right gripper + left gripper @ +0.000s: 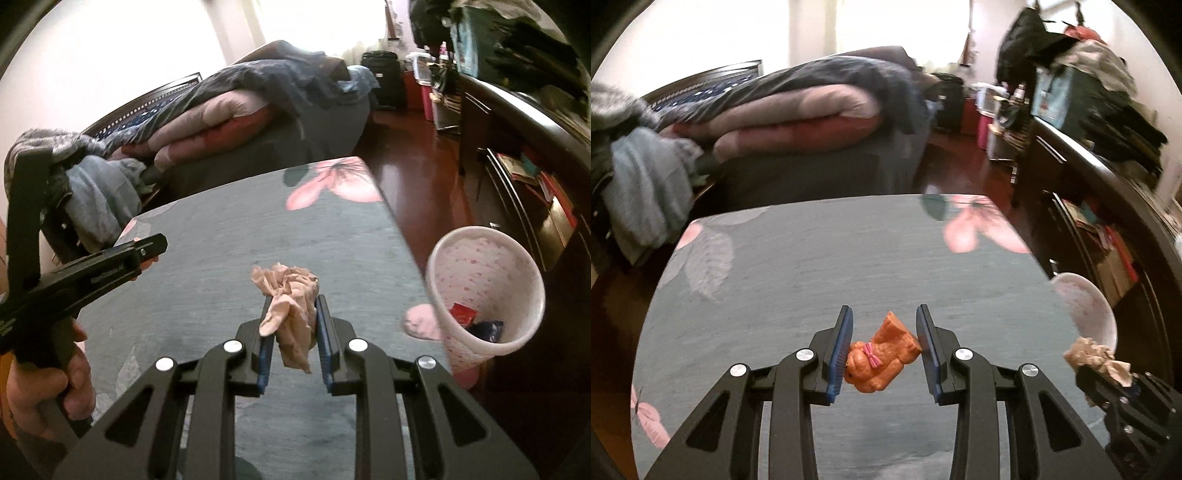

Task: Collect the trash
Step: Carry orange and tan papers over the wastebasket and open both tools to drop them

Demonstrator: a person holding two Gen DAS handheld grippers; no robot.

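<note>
The right tool [291,325] is clamped on a crumpled beige paper wad [290,306], and the white cup [484,291] that already holds scraps stands at about three o'clock from it, just off the table [207,236] edge, mouth tilted toward the tool. The left tool [884,354] pinches an orange bear-shaped piece [877,360] lying slantwise between its pads; from there the cup [1086,310] lies toward two o'clock, farther away. I judge the right hand nearer, needing a short rightward swing.
</note>
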